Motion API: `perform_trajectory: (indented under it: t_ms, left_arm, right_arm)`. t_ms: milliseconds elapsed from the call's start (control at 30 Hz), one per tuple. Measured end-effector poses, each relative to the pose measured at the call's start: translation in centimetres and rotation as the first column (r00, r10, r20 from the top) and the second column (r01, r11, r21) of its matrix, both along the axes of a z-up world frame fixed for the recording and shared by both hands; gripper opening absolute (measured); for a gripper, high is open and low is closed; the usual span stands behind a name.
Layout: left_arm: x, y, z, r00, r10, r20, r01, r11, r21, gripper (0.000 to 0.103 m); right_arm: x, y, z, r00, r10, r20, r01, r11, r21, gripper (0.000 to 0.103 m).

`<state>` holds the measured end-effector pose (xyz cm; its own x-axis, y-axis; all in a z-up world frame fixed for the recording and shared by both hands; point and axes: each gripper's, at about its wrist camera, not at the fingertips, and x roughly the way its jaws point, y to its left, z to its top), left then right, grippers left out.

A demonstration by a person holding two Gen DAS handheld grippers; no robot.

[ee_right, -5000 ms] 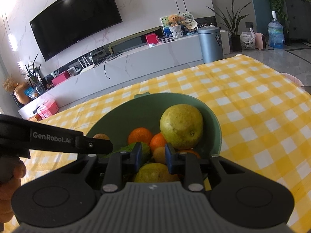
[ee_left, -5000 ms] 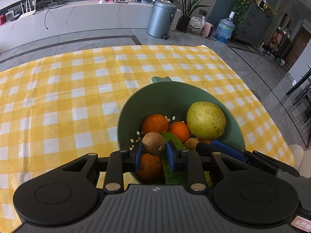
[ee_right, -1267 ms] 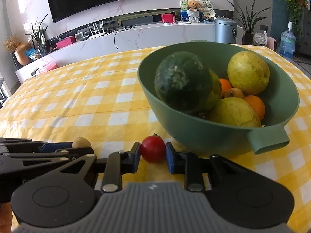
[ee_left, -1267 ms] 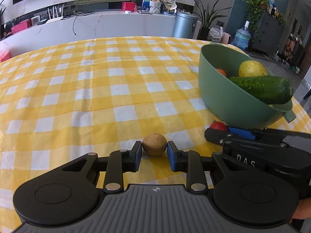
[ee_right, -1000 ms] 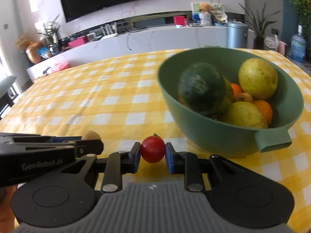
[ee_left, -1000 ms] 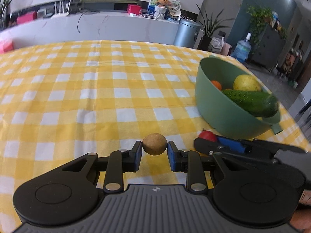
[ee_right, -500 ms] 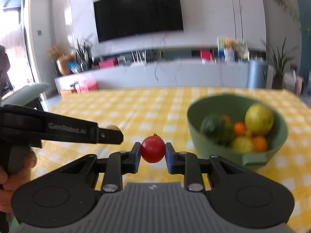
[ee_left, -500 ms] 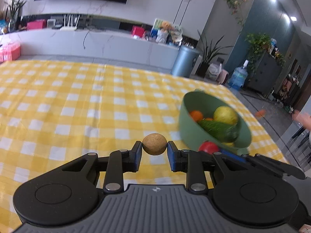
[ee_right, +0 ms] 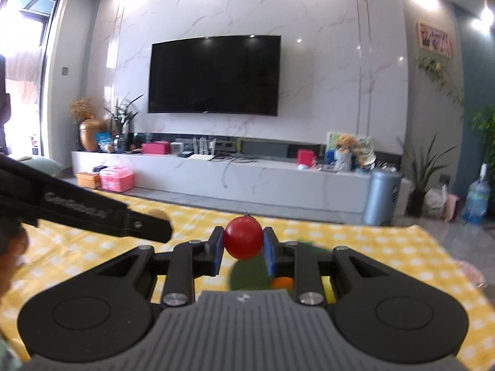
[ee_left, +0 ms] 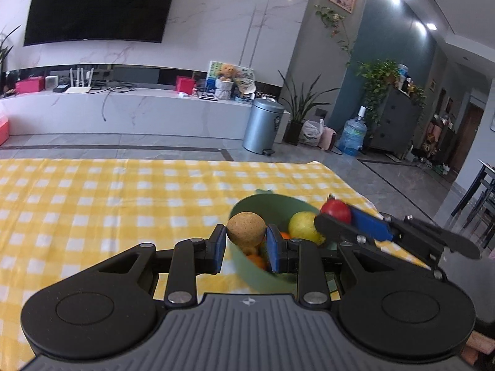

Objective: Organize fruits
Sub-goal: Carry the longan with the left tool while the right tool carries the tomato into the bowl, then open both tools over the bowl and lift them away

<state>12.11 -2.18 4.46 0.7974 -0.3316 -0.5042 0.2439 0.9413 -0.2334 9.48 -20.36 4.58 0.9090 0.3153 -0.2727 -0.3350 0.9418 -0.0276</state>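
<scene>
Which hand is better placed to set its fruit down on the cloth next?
Left, marginally. The left gripper holds the brown fruit beside open checked tablecloth. The right gripper, with the red fruit, hangs over the green bowl.

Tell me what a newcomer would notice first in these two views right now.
Each gripper holds a small fruit above the table: the left gripper pinches a brown round fruit, the right gripper a red tomato. Below them a green bowl of fruit sits on the yellow checked tablecloth.

Yellow-white check tablecloth [ee_left: 92, 204] showing under a green bowl [ee_left: 247, 266] w/ a brown fruit [ee_left: 246, 230], red tomato [ee_right: 243, 241], blue pads [ee_left: 220, 247].
</scene>
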Motion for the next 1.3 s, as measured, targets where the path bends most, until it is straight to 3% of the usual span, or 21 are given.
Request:
perform_trajectory:
  t_ms: [200, 400, 600, 833, 1067, 1300]
  left_arm:
    - [2.4, -2.5, -0.3, 0.998, -0.065, -0.018, 0.066, 0.997, 0.037, 0.031]
    - [5.6, -3.2, -1.7, 0.990, -0.093, -0.107, 0.092, 0.996, -0.016, 0.031]
    - [8.7, -4.6, -3.6, 0.971, -0.131, -0.198, 0.133, 0.991, -0.004, 0.031]
    - [11.5, -5.6, -5.8, 0.955, -0.077, -0.285, 0.097, 0.994, 0.058, 0.031]
    - [12.7, -6.7, -7.2, 0.937, -0.041, -0.346, 0.092, 0.987, 0.132, 0.031]
    - [12.9, -6.7, -7.1, 0.937, -0.028, -0.348, 0.080, 0.988, 0.134, 0.031]
  right_arm:
    - [3.1, -3.1, 0.0, 0.999, -0.047, -0.008, 0.047, 0.999, 0.001, 0.023]
    - [5.3, -5.0, -2.1, 0.991, -0.081, -0.107, 0.085, 0.996, 0.034, 0.023]
    - [8.1, -5.5, -4.1, 0.964, -0.109, -0.241, 0.128, 0.990, 0.063, 0.023]
    - [10.1, -6.6, -6.3, 0.915, -0.116, -0.386, 0.178, 0.975, 0.131, 0.023]
    - [11.4, -6.1, -6.9, 0.897, -0.101, -0.431, 0.175, 0.975, 0.136, 0.023]
    - [11.5, -5.8, -7.2, 0.890, -0.103, -0.445, 0.180, 0.974, 0.135, 0.026]
